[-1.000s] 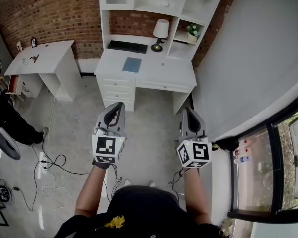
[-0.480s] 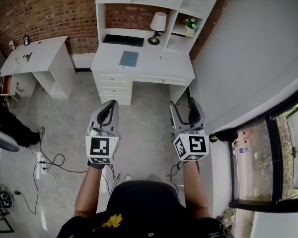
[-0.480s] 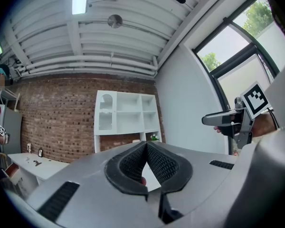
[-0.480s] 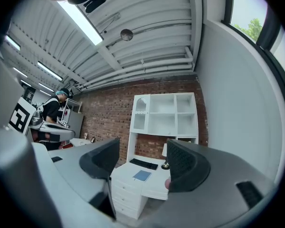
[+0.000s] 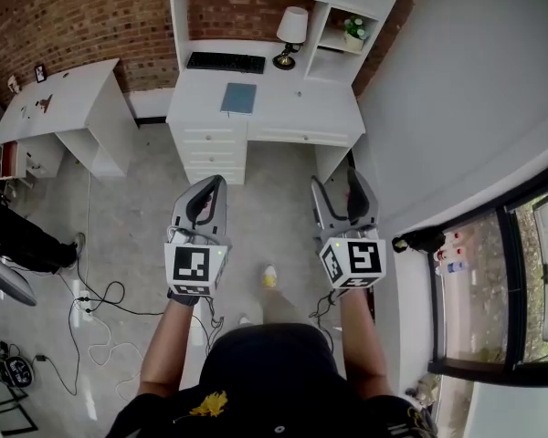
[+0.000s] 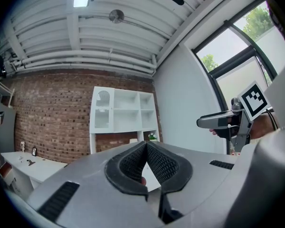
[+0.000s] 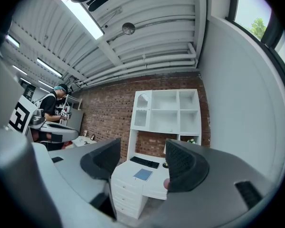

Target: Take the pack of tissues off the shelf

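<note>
While the shelf unit (image 7: 165, 112) over the desk (image 5: 297, 108) stands well ahead of both tools, the left gripper (image 6: 146, 145) has its jaws pressed together and the right gripper (image 7: 142, 151), jaws just opened wide, holds nothing; the pack of tissues cannot be made out on the shelves
</note>
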A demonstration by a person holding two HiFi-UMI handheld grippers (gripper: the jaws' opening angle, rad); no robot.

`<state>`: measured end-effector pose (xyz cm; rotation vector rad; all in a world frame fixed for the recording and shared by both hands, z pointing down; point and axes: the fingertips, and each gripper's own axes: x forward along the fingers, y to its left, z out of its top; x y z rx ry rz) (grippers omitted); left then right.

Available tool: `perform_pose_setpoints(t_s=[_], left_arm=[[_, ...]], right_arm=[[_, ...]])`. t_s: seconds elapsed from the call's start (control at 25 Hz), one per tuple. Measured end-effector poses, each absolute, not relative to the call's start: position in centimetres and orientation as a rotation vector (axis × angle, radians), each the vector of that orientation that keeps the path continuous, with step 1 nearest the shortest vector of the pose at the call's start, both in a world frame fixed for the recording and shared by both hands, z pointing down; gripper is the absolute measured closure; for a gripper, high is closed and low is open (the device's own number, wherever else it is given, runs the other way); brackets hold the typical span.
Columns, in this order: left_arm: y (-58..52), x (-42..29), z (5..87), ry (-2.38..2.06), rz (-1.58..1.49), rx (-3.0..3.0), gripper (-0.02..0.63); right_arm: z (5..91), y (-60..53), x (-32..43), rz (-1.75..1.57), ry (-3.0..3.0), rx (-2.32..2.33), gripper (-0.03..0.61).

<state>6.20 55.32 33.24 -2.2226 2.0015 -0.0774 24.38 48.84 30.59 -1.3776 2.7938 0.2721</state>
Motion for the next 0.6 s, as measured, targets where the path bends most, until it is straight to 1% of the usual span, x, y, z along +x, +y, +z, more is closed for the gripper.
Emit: perform_pose_setpoints(t_s=[0.32,0.44,0.6], left_arm=[[48.0,4.5,33.1,2.001,-0.1,-2.177,0.597],[45.0,2.9,32.5,2.047,-0.053,-2.123,0.595],[39.3,2.2,32.1,2.082,-0.046,-2.114,0.595]], right_arm=[[30.8,40.9,23.0,0.25,2.748,-1.357,0.304],[30.4,37.2,22.1,0.22,2.736,-1.347,0.304],[29.9,31.6,21.5,0.207,2.743,-1.334,0.305]])
